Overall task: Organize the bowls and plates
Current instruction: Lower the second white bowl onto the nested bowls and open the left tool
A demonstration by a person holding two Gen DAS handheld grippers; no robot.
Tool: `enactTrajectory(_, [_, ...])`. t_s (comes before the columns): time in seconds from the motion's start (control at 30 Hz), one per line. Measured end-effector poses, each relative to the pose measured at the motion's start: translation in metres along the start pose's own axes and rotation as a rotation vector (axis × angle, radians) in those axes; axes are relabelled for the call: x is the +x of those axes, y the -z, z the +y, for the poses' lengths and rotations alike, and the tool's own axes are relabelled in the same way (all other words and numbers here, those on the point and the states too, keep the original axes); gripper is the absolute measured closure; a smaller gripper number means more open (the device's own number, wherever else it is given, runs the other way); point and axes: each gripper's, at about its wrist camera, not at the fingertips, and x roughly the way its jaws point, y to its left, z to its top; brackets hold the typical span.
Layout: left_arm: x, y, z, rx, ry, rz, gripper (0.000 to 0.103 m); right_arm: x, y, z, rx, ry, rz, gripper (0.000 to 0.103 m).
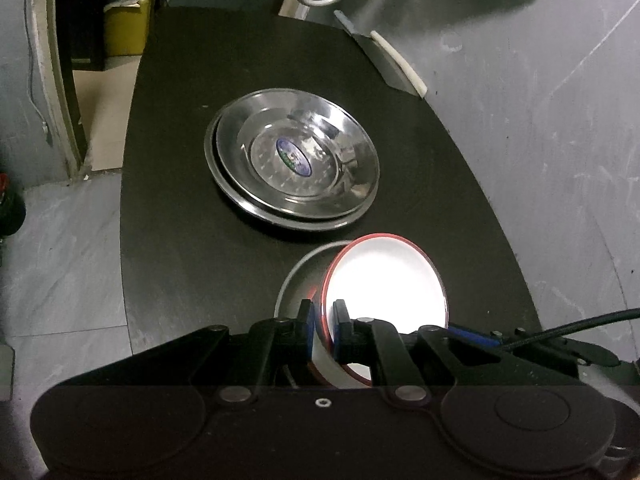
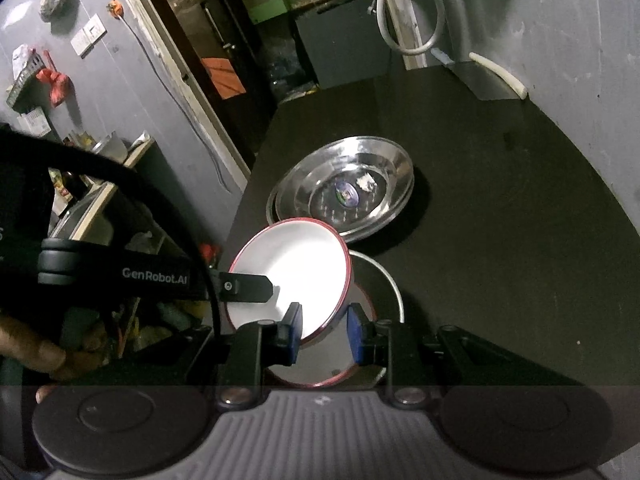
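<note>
Red-rimmed bowl (image 1: 386,280) near stacked steel plates (image 1: 292,164)

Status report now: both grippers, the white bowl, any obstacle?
Left gripper and right gripper shut on white bowl, tilted above another bowl. Steel plates stacked behind, apart.

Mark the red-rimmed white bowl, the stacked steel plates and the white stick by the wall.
Red-rimmed white bowl (image 1: 386,276): left wrist view, white inside.
Stacked steel plates (image 1: 294,196): left wrist view, sloping near wall of the top plate.
White stick (image 2: 500,73): right wrist view, mid-length.
</note>
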Motion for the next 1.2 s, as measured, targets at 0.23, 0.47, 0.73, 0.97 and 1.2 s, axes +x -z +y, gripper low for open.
enactTrajectory(0.23, [0.004,0.002,-0.007,0.028,-0.021,0.028,0.092,0.004,0.003,-0.006,0.011,0.005,0.045,0.076])
enactTrajectory(0.47, [0.006,0.004,-0.012,0.053,-0.034,0.04,0.092,0.007,0.004,-0.012,0.02,0.008,0.077,0.075])
enactTrajectory(0.73, [0.008,0.004,-0.014,0.057,-0.04,0.043,0.092,0.009,0.003,-0.015,0.026,-0.001,0.088,0.075])
enactTrajectory(0.97, [0.007,0.004,-0.015,0.07,-0.042,0.045,0.091,0.01,0.003,-0.014,0.026,-0.004,0.089,0.074])
enactTrajectory(1.2, [0.006,0.004,-0.017,0.074,-0.049,0.049,0.091,0.01,0.003,-0.014,0.024,-0.008,0.09,0.072])
